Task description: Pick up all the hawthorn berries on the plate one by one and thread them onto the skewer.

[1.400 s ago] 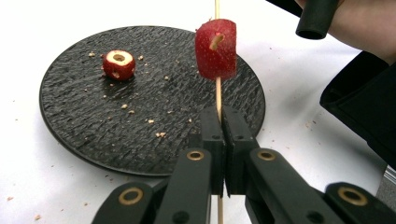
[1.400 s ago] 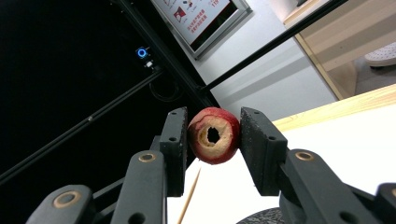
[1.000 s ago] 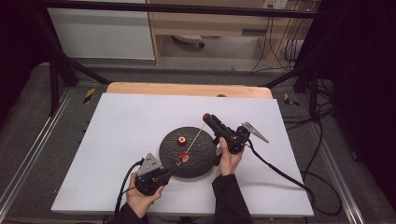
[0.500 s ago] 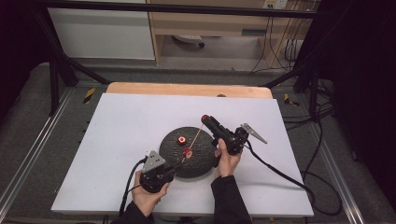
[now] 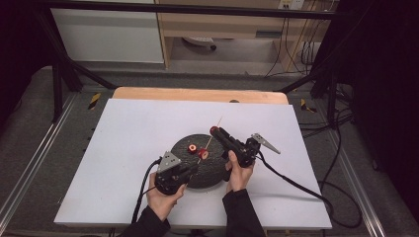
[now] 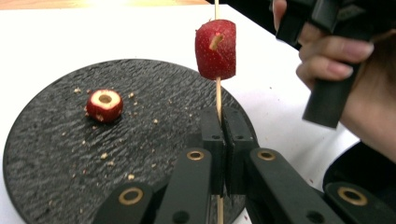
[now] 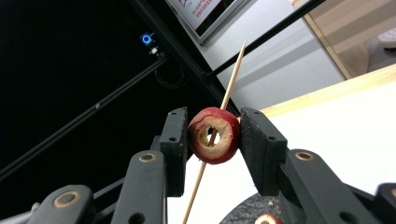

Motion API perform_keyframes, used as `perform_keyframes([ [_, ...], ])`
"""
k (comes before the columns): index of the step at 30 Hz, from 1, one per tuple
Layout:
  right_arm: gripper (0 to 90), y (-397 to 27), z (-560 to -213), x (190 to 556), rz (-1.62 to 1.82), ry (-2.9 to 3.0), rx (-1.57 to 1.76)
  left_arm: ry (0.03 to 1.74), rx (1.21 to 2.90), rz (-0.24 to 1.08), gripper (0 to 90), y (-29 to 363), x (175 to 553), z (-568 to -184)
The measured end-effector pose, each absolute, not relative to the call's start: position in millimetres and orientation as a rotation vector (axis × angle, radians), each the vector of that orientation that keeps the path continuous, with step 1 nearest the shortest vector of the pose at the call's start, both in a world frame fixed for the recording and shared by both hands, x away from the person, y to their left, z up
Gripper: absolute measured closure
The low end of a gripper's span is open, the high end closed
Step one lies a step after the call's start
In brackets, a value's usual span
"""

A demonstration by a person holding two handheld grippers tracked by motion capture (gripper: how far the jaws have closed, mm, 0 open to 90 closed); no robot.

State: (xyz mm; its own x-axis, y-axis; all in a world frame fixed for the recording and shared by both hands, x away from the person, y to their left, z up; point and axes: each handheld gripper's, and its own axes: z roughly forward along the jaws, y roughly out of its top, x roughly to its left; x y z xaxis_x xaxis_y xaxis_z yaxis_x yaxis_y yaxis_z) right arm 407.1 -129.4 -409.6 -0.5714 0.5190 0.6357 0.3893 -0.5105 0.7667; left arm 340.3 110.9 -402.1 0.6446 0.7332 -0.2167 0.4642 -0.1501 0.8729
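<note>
I am threading fruit rings onto a wooden skewer [image 6: 217,95], and the job looks about midway. My left gripper [image 6: 223,135] is clamping the lower part of the skewer with its jaws pressed tight together on it, holding it up over the near right part of the black plate [image 6: 56,177]. One red piece [image 6: 215,49] is already sitting on the stick above those jaws. My right gripper [image 7: 212,140] is squeezing a second red ring [image 7: 214,134] between its pads, with the skewer passing through the ring's hole, so that one is going on now. A third ring [image 6: 104,104] is lying on the plate, farther left, not yet picked up. Crumbs are scattered over the plate around it. On the white table [image 5: 128,128] nothing else is crowding the work; the two grippers are simply working very close together, and my right hand [image 5: 239,173] is sitting just right of the plate.
</note>
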Motion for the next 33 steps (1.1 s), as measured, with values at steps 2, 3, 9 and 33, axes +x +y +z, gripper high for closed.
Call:
perform_keyframes([
  [2,63.5,-129,-410,405,2.242,1.517,1.396,0.96,1.794,0.315,88.3,109,343,-401],
  [3,63.5,-128,-411,404,2.246,1.525,1.396,0.958,1.796,0.324,88.3,109,344,-400],
  [9,63.5,-127,-412,399,2.225,1.566,1.381,0.949,1.793,0.308,88.3,105,351,-398],
  [33,32.1,-146,-402,398,1.985,1.816,1.335,0.907,1.857,0.32,88.3,132,354,-407],
])
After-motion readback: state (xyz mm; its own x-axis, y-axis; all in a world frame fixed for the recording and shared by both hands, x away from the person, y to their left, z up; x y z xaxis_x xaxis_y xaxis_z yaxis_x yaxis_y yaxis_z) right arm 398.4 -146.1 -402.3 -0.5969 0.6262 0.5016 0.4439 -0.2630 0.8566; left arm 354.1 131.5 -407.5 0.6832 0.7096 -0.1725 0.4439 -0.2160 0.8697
